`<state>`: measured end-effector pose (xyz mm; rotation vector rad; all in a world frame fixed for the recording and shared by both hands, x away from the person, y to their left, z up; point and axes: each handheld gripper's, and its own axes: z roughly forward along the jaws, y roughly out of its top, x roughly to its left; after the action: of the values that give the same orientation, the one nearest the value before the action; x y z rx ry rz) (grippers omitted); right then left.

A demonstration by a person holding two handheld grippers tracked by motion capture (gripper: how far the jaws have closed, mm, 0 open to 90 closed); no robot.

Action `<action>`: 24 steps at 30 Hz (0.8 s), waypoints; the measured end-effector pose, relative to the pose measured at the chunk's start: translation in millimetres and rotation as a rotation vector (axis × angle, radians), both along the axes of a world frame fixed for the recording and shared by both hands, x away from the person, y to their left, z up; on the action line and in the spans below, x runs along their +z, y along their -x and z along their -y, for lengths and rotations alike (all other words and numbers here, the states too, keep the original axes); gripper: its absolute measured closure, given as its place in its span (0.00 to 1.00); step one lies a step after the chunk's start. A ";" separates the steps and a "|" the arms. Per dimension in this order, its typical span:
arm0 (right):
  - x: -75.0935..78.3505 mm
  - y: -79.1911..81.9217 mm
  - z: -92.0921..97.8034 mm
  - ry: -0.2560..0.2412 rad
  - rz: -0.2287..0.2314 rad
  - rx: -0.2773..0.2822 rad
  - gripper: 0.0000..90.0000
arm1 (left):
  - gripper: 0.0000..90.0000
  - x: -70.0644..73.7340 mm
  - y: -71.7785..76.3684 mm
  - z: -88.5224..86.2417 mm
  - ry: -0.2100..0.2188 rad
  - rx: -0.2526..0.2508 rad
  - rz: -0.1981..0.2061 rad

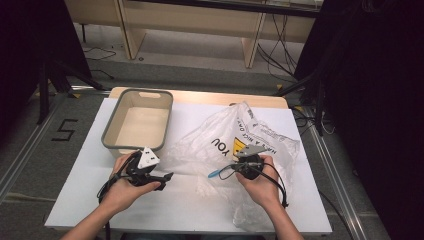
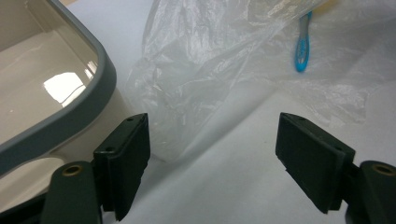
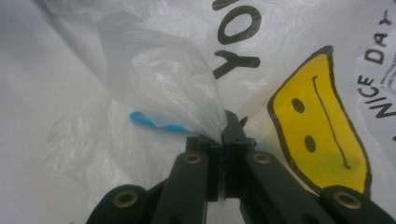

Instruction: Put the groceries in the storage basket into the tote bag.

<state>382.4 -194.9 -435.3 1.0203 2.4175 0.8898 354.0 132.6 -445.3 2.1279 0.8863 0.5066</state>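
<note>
A clear plastic bag [image 1: 272,137] printed with black letters and a yellow smiley lies crumpled on the white table [image 1: 200,212]. My right gripper [image 1: 231,169] is shut at the bag's near edge. In the right gripper view its jaws [image 3: 223,130] pinch a fold of the bag [image 3: 154,65] together with a blue toothbrush [image 3: 144,119], which sticks out to the left. The toothbrush [image 1: 215,174] points toward my left gripper [image 1: 167,176], which is open and holds nothing. In the left gripper view the open gripper [image 2: 212,163] faces the bag [image 2: 205,56] and the toothbrush [image 2: 302,44].
A cream tub with a grey rim [image 1: 112,145] stands at the table's back left, just beyond my left hand; its rim [image 2: 93,88] is close to the left jaw. Black stands and cables flank the table on the floor.
</note>
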 end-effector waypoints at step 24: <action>-0.9 16.0 9.7 -0.144 -0.036 0.063 0.48 | 0.27 -16.9 -6.3 1.9 -0.007 -0.008 -0.002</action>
<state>366.4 -204.6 -436.2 1.0234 2.4568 1.0897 360.2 130.7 -462.3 2.1379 0.8772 0.5046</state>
